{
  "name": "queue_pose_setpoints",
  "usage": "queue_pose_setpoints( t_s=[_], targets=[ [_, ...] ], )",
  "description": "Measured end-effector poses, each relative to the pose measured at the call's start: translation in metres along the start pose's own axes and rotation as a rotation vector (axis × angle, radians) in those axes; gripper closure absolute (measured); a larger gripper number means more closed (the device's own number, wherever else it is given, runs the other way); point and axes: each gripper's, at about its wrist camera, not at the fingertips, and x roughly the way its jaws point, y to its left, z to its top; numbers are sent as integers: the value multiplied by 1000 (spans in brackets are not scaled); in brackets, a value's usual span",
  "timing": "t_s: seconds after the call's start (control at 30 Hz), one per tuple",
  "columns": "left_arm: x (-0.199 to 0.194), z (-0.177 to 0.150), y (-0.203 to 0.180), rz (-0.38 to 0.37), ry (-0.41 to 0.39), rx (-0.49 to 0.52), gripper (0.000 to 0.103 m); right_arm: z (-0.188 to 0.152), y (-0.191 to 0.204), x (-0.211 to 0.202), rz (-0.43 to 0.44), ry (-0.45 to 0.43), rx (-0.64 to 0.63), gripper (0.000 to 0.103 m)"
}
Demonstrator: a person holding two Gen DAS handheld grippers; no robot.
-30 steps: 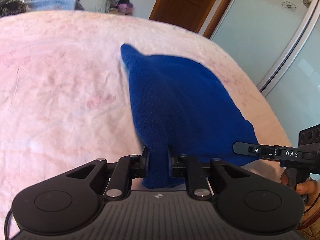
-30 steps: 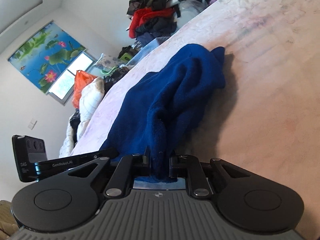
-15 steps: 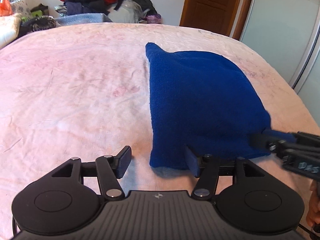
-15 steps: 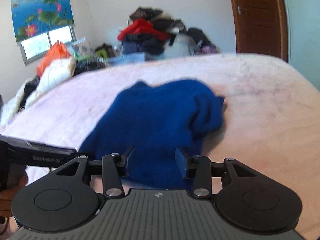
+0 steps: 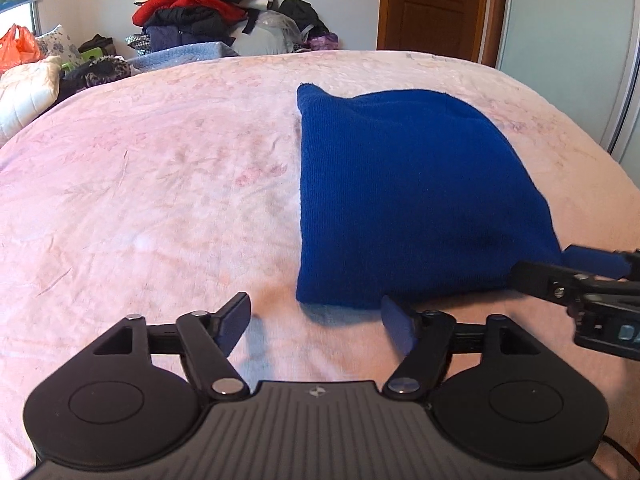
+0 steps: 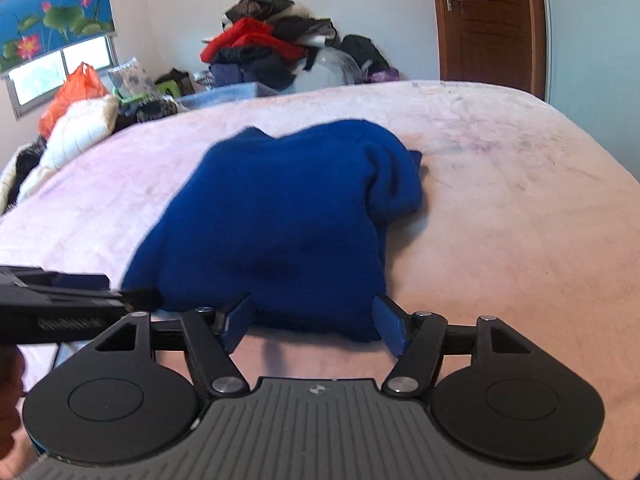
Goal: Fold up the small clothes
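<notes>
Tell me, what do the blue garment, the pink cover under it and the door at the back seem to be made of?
Blue garment: probably a soft knit, matte; fine ribbing shows in the left view.
Pink cover: seemingly plush fleece with a slight sheen, creased and faintly patterned.
Door: apparently brown wood, or a wood-look surface, with raised panels and a metal-looking handle.

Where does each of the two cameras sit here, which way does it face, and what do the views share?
Left wrist: sits on the left gripper, facing across the pink bed toward the door; its own opening, empty jaws show, plus the right gripper entering at the right edge.
Right wrist: sits on the right gripper, facing the same way; its opening jaws show, the cloth's near edge between them but unpinched, plus the left gripper and a hand at the left edge.
Shared: the blue garment, the bed, the clothes pile.
</notes>
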Motion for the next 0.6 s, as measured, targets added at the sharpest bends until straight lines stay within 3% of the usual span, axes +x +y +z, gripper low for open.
queue_pose_setpoints(
  t_s=[0.07, 0.6],
  targets=[
    [-1, -3, -2, 3, 8, 3, 31, -1, 3, -5, 6, -7, -8, 18],
    [-15, -18, -7, 10, 26, -10, 29, -16, 18, -21, 2, 24, -49, 7]
  ],
)
